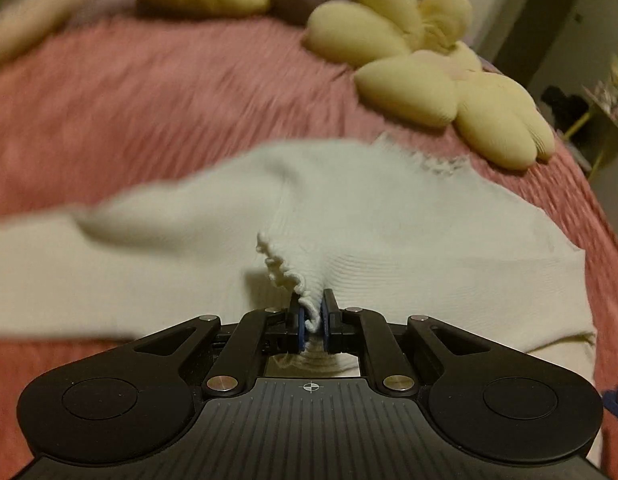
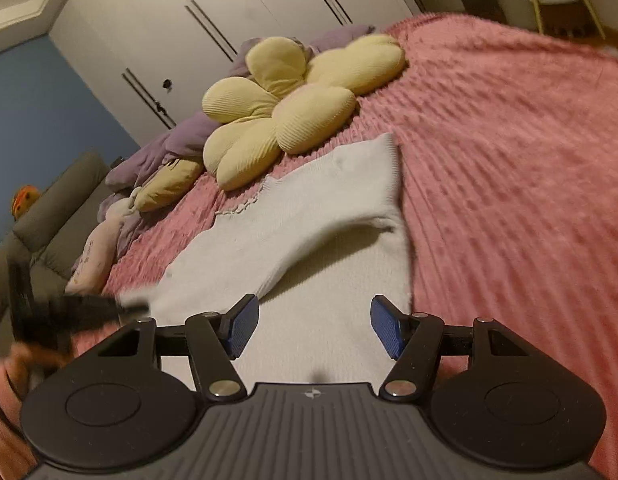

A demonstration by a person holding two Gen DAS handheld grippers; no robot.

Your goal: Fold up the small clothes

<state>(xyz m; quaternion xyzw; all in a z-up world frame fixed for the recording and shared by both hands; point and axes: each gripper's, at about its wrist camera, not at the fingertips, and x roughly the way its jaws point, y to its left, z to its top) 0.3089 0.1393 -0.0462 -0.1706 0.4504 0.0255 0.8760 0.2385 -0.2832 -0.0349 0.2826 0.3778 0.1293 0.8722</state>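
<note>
White knit garment (image 1: 389, 220) lies spread on the pink bedspread (image 1: 149, 92) of the bed, one part doubled over itself. My left gripper (image 1: 313, 318) has its fingers clamped on a frilly hem, pulled up into a ridge between the blue pads. My right gripper (image 2: 313, 330) hangs just above the garment's near end with fingers (image 2: 383, 330) apart, nothing pinched between them. Yellow flower-shaped cushion (image 2: 285, 112) sits beyond the garment, touching its far edge or just beside it; I cannot tell which. Purple bedding (image 2: 165, 148) bunches behind the cushion. Left view blurred.
</note>
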